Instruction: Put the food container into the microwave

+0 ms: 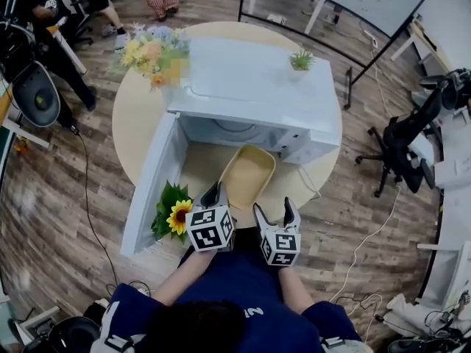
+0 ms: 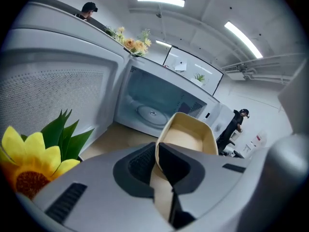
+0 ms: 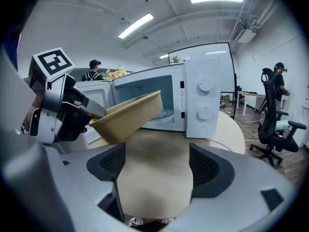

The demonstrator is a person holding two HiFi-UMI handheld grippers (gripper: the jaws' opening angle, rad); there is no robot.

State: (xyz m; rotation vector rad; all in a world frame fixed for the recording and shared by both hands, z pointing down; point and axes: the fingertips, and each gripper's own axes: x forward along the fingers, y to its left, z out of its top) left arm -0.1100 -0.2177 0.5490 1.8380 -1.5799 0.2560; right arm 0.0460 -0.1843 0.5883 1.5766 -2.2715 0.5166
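A beige food container (image 1: pixel 248 175) hangs tilted above the round table, just in front of the open white microwave (image 1: pixel 250 101). My left gripper (image 1: pixel 219 195) is shut on the container's near rim (image 2: pixel 159 151); in the right gripper view the container (image 3: pixel 128 116) juts out from that gripper's fingers (image 3: pixel 89 109). The microwave cavity with its glass turntable (image 2: pixel 152 112) is empty, and its door (image 1: pixel 151 186) stands swung out to the left. My right gripper (image 1: pixel 274 215) is open beside the container, nothing between its jaws (image 3: pixel 157 166).
A sunflower with green leaves (image 1: pixel 174 213) sits by the door's lower edge, close to the left gripper. A flower bouquet (image 1: pixel 151 50) and a small plant (image 1: pixel 301 59) stand at the back. A black office chair (image 1: pixel 401 142) and cables lie right of the round wooden table (image 1: pixel 136 123).
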